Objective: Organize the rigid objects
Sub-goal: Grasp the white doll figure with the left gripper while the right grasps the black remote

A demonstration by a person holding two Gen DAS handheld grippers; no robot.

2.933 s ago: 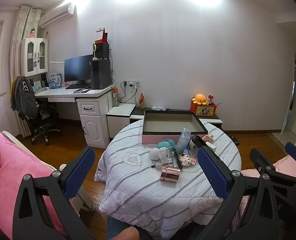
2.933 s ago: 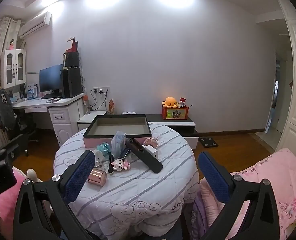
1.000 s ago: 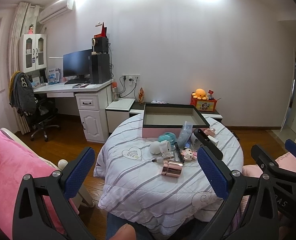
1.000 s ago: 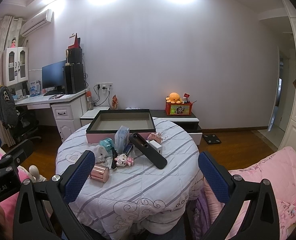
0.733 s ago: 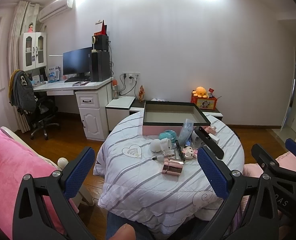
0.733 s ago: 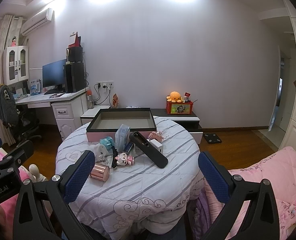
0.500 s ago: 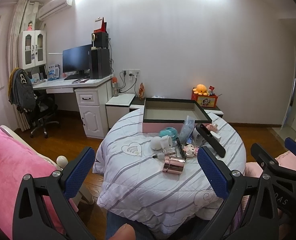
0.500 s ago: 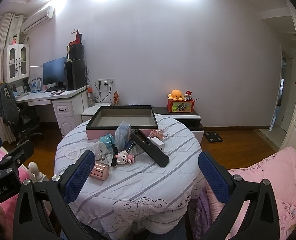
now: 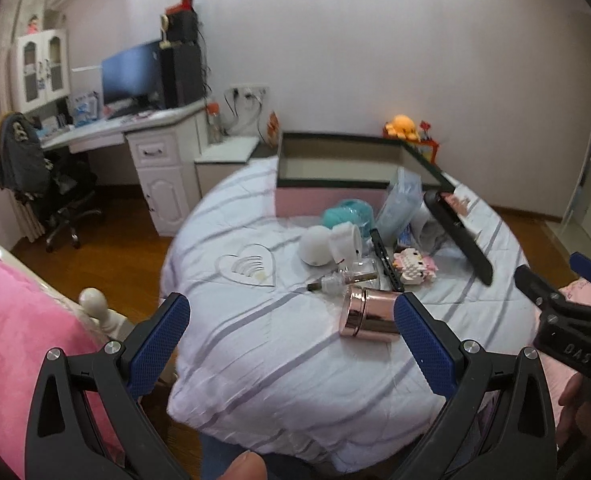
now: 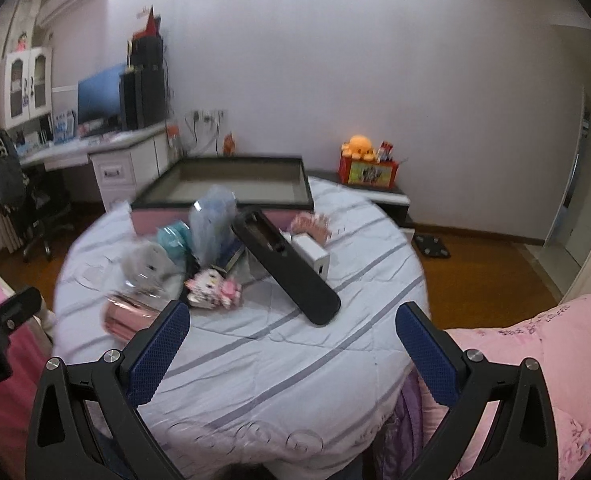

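A round table (image 9: 279, 368) (image 10: 279, 352) with a striped white cloth carries a pile of small items. A rose-gold cylinder (image 9: 369, 317) (image 10: 125, 316) lies on its side nearest me. Behind it are a white round device (image 9: 315, 245), a teal object (image 9: 347, 211), a clear bag (image 9: 401, 204) (image 10: 211, 220), a pink block figure (image 9: 413, 266) (image 10: 211, 284), a long black case (image 9: 457, 236) (image 10: 291, 270) and a white box (image 10: 311, 254). A pink box with a dark rim (image 9: 351, 168) (image 10: 231, 184) stands open at the far side. My left gripper (image 9: 291, 332) and right gripper (image 10: 291, 336) are both open and hold nothing, short of the table.
Pink bedding (image 9: 19, 340) lies at the left and a pink quilt (image 10: 535, 360) at the right. A white desk with a monitor (image 9: 135, 76) and an office chair (image 9: 55, 200) stand at the back left. A low cabinet with an orange plush (image 10: 359, 146) is behind the table.
Both grippers have moved closer to the table and tilted down, so the items look larger. Nothing on the table has moved and both grippers stay open.
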